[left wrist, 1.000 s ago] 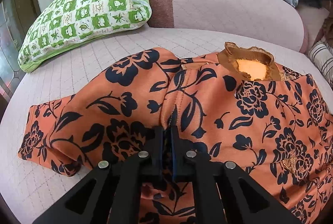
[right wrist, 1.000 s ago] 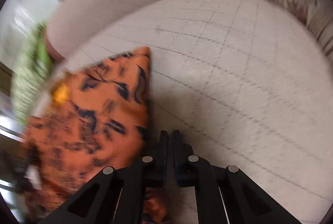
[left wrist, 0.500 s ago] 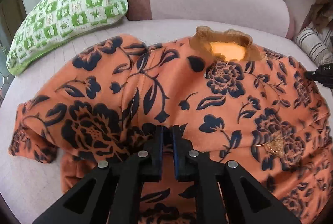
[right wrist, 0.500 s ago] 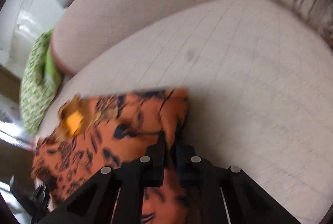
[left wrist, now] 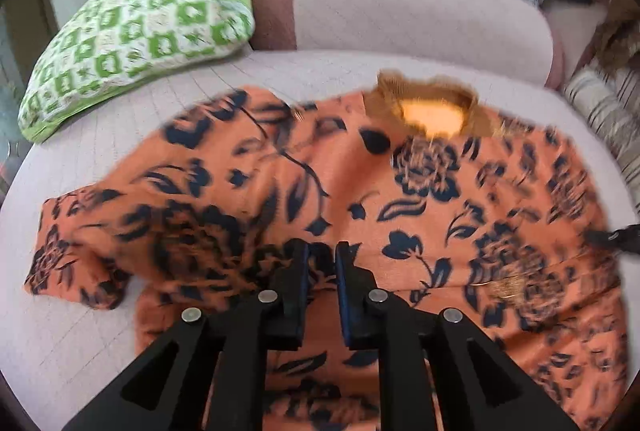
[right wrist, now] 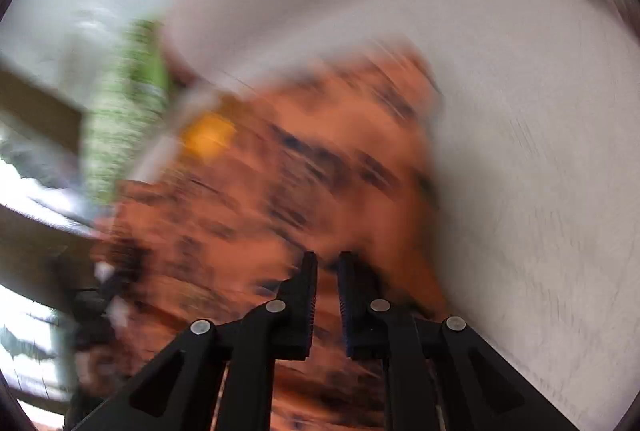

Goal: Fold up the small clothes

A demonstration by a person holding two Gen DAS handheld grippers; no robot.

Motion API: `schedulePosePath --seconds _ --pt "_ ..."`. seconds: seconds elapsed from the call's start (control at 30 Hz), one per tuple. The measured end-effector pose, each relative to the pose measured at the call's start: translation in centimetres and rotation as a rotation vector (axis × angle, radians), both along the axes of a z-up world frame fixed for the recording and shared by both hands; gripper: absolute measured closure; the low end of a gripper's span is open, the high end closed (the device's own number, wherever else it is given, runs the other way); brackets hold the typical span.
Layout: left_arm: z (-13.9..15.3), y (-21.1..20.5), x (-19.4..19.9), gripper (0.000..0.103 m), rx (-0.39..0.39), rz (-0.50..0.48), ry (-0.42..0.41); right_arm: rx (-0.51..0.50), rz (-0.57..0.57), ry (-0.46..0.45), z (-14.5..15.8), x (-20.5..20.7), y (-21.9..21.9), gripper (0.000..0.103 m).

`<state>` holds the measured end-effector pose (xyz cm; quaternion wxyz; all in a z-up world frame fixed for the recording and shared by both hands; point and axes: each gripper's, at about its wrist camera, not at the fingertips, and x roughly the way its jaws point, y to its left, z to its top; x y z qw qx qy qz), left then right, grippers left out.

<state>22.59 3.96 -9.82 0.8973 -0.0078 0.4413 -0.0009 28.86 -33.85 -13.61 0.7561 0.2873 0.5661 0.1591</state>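
Fingers of the left gripper (left wrist: 321, 263), clamped on the top (left wrist: 360, 199) half a second ago, are now standing slightly parted over its orange floral cloth, and the right gripper (right wrist: 327, 271) is parting likewise in a badly blurred view. Soft and knit-collared, the top is lying spread on the pale quilted bed (left wrist: 80, 331), its sleeve now flatter, near a green checked pillow (left wrist: 132, 31).
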Motion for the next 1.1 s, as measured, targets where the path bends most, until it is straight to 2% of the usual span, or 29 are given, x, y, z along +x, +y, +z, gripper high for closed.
schedulePosePath --seconds 0.03,0.07,0.1,0.17,0.2,0.23,0.27,0.3,0.33,0.4,0.5,0.57,0.8,0.83,0.87,0.9,0.97,1.03,1.1 --pt "1.1 1.0 -0.9 0.083 -0.018 0.004 -0.027 0.115 -0.081 0.018 -1.2 -0.5 -1.9 0.103" --pt "2.0 2.1 -1.8 0.069 -0.032 0.019 -0.053 0.197 -0.144 0.039 -1.3 -1.0 -3.2 0.102" --pt "3.2 4.1 -3.2 0.049 -0.053 0.059 -0.091 0.132 -0.157 0.000 0.4 -1.7 -3.1 0.095" --pt "4.2 8.1 -5.2 0.031 -0.091 0.159 -0.134 0.047 -0.104 -0.101 3.8 -2.6 -1.9 0.094" --pt "4.4 10.1 -5.9 0.028 -0.112 0.213 -0.143 0.072 -0.083 -0.133 4.7 -2.8 -1.6 0.094" --pt "4.3 12.8 -6.7 0.028 -0.148 0.284 -0.144 0.092 -0.063 -0.172 5.4 -3.0 -1.2 0.085" --pt "3.8 15.2 -7.2 0.028 -0.190 0.343 -0.130 0.053 -0.059 -0.187 5.5 -3.1 -0.9 0.065" --pt "3.0 17.8 -7.6 0.028 -0.249 0.409 -0.100 -0.010 -0.075 -0.143 4.5 -2.7 -1.0 0.051" --pt "1.9 20.6 -8.1 0.028 -0.326 0.481 -0.069 -0.041 -0.095 -0.071 2.8 -2.4 -1.3 0.052" --pt "0.0 25.1 -8.8 0.029 -0.466 0.585 -0.026 0.007 -0.157 -0.097 3.0 -3.5 -2.3 0.052" --pt "-1.8 27.7 -9.0 0.029 -0.557 0.617 0.003 -0.057 -0.118 -0.172 5.7 -5.3 -1.8 0.043" --pt "-2.5 28.3 -8.5 0.029 -0.608 0.611 0.015 -0.104 -0.086 -0.187 6.4 -6.2 -2.0 0.040" --pt "-3.2 29.1 -7.1 0.029 -0.626 0.747 0.016 -0.058 -0.087 -0.224 6.5 -7.2 0.5 0.040" --pt "-3.2 28.9 -6.8 0.029 -0.611 0.755 0.022 -0.053 -0.088 -0.229 6.0 -6.2 3.0 0.040" --pt "-3.2 28.8 -6.5 0.037 -0.588 0.757 0.032 -0.048 -0.091 -0.234 6.0 -5.8 4.0 0.040" --pt "-3.3 28.6 -5.9 0.062 -0.551 0.769 0.047 -0.039 -0.098 -0.241 6.2 -6.0 4.0 0.040" --pt "-3.8 28.9 -5.2 0.094 -0.496 0.810 0.101 -0.020 -0.111 -0.251 6.3 -6.1 4.4 0.040" --pt "-3.9 29.2 -4.9 0.097 -0.520 0.809 0.102 -0.014 -0.121 -0.259 6.3 -6.3 4.5 0.040" --pt "-2.7 28.7 -4.6 0.098 -0.470 0.807 0.091 -0.016 -0.127 -0.269 6.3 -7.0 4.1 0.040"
